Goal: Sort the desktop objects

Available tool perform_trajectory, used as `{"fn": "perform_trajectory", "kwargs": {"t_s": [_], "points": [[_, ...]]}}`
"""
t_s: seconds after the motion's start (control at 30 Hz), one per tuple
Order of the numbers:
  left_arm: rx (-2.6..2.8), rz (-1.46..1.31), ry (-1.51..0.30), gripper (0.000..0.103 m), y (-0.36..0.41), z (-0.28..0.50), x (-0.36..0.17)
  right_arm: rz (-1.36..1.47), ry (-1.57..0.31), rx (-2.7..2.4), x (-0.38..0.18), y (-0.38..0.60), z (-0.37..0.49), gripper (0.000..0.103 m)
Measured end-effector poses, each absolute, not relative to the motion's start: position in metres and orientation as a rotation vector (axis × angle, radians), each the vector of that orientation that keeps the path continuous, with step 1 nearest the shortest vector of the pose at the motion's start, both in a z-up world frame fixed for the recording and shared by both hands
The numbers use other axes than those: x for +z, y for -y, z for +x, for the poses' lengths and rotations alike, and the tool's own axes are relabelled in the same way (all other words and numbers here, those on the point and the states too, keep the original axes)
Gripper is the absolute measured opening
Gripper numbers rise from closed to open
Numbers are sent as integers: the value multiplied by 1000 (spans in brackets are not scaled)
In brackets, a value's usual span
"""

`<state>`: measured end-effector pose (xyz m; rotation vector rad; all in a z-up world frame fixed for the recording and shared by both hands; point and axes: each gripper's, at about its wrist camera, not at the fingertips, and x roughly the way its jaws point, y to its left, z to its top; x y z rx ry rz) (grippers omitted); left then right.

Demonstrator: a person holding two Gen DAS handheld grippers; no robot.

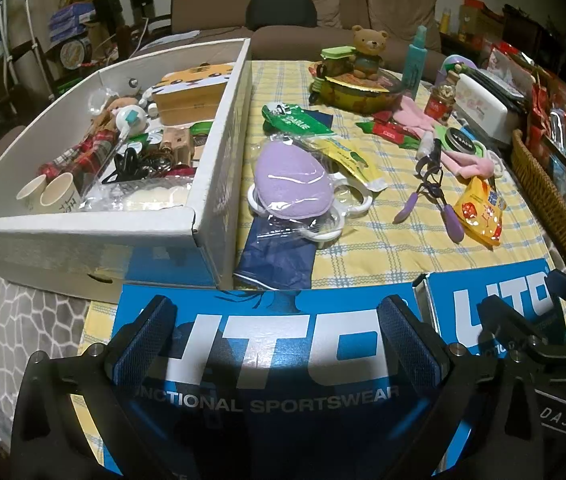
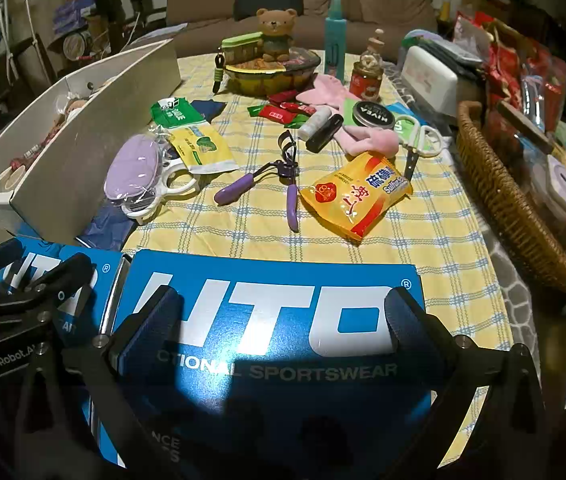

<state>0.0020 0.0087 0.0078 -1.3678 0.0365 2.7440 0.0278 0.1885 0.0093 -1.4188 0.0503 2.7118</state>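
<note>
Glossy blue cardboard box (image 2: 267,320); woven checked cloth (image 2: 423,248) on the worktop; rough wicker basket (image 2: 495,196); crinkly plastic snack packet (image 2: 353,196).

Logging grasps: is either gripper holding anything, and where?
Nothing held. Left gripper and right gripper are open above the blue boxes.

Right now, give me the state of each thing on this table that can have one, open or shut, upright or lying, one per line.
left gripper: open, empty, over a blue box
right gripper: open, empty, over the other blue box
white cardboard box: open, partly filled
eyelash curler: lying flat
yellow snack packet: lying flat, looks sealed
Nivea tin: lid on
white scissors: lying, blades shut
teal bottle: upright
bear figure: upright
</note>
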Motion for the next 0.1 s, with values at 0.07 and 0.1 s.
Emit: {"fn": "perform_trajectory", "kwargs": {"t_s": [0.07,0.1], "points": [[2746,-1367,-40,103,-9,3,8,-1421,-51,2711,9,-189,27,103],[2745,-1370,-39,103,-9,2,8,-1421,-52,2711,9,-189,28,103]]}}
